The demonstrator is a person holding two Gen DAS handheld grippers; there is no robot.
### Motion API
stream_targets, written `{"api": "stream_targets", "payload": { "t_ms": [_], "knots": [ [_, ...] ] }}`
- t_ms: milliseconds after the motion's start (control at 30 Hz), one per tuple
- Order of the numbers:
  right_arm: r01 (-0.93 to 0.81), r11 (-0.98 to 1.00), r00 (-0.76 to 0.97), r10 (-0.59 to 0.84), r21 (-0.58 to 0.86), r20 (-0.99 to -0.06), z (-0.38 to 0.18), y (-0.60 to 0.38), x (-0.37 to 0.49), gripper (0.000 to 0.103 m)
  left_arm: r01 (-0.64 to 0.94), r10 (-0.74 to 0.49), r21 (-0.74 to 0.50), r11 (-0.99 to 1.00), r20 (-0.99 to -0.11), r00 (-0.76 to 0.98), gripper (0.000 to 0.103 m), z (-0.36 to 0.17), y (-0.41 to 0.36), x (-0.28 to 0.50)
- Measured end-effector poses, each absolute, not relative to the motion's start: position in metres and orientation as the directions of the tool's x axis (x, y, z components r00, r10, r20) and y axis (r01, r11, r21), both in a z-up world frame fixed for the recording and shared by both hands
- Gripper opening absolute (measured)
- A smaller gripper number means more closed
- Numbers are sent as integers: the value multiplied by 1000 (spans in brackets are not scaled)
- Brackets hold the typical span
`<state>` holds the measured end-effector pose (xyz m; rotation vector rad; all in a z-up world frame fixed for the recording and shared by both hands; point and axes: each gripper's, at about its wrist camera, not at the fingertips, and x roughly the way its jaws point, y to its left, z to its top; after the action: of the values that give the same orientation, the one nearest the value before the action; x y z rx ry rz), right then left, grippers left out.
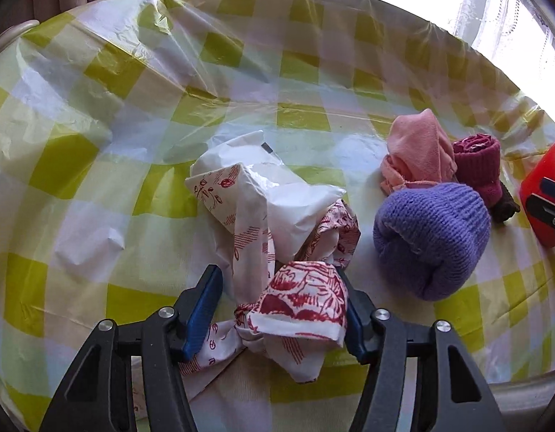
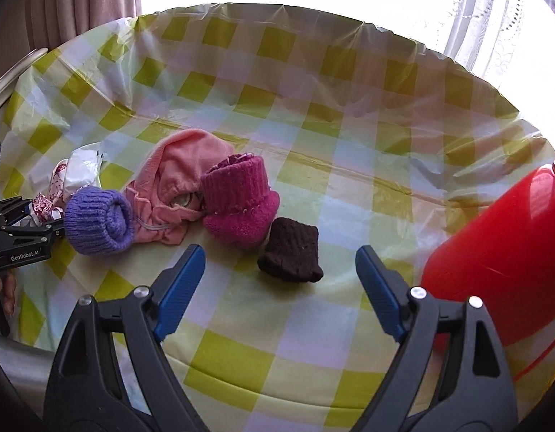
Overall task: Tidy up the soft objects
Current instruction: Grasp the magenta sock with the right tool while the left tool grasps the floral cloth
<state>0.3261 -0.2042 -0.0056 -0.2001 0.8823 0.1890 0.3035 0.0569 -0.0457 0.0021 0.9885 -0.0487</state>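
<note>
The left gripper (image 1: 281,288) has its jaws spread around a knotted red-printed white cloth (image 1: 302,306). The blue pads sit either side of the bunched knot, one looks to be touching, but it's not clamped. Looks like it's lining up on the knot because that's the firmest bit to grab. Over on the other side, the right gripper (image 2: 281,280) hovers with jaws wide apart and empty, aimed at the dark brown knit piece (image 2: 291,250) lying alone near the bench's front edge. Behind it, huddled together mid-bench: magenta knit sock (image 2: 239,201), pink garment (image 2: 176,187), purple knit roll (image 2: 97,221). A red container (image 2: 500,252) crowds the right edge of the checked tablecloth (image 2: 313,331).
</note>
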Motion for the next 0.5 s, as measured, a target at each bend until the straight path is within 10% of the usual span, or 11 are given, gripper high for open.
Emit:
{"api": "stream_targets", "payload": {
  "t_ms": [333, 433, 500],
  "knots": [
    [-340, 925, 599, 74, -170, -797, -35, -160, 379, 86, 33, -15, 5, 999, -805, 593, 28, -33, 64, 291],
    [-350, 922, 594, 81, -166, -800, -38, -154, 381, 45, 36, -9, 17, 999, -791, 612, 27, -25, 61, 283],
    [-339, 927, 598, 80, -161, -797, -38, -153, 379, 43, 30, -5, 17, 999, -781, 624, 27, -20, 61, 279]
  ]
}}
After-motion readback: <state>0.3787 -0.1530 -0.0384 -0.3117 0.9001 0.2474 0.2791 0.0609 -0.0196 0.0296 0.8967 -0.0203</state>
